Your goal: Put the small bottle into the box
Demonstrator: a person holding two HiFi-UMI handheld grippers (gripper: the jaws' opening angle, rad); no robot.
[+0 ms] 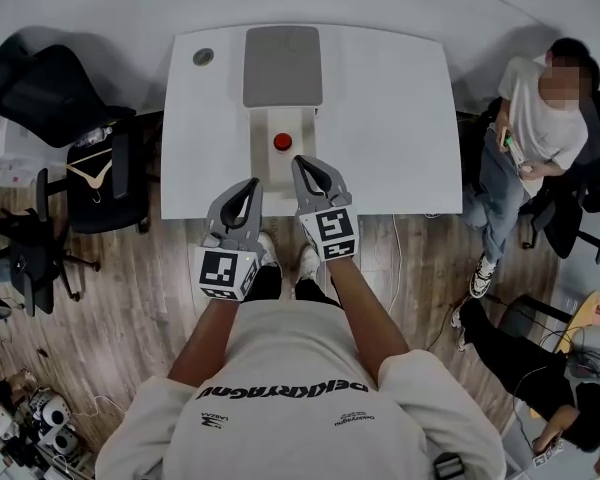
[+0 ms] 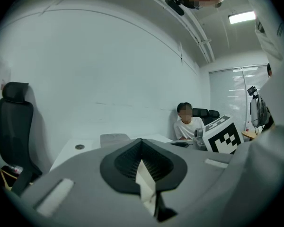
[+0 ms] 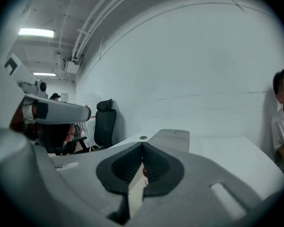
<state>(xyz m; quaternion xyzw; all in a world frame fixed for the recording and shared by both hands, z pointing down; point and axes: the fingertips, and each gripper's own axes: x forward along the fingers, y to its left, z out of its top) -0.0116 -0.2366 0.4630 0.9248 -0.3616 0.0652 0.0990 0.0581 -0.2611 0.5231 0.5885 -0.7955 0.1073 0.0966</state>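
Note:
An open box stands at the middle of the white table (image 1: 390, 118), its grey lid (image 1: 283, 65) folded back and its pale tray (image 1: 265, 158) toward me. A small bottle with a red cap (image 1: 283, 141) lies in the tray. My right gripper (image 1: 298, 162) is shut and empty, with its tips over the tray's near end, just short of the bottle. My left gripper (image 1: 251, 184) is also shut and empty, at the table's front edge left of the tray. In the right gripper view the jaws (image 3: 142, 144) meet and a red speck (image 3: 144, 172) shows through the gap below them. The left gripper view shows the left gripper (image 2: 142, 141) with its jaws closed.
A small dark round disc (image 1: 203, 56) sits at the table's far left corner. Black office chairs (image 1: 40, 88) and a chair with a hanger (image 1: 98, 175) stand to the left on the wooden floor. A seated person (image 1: 540, 128) is at the table's right end.

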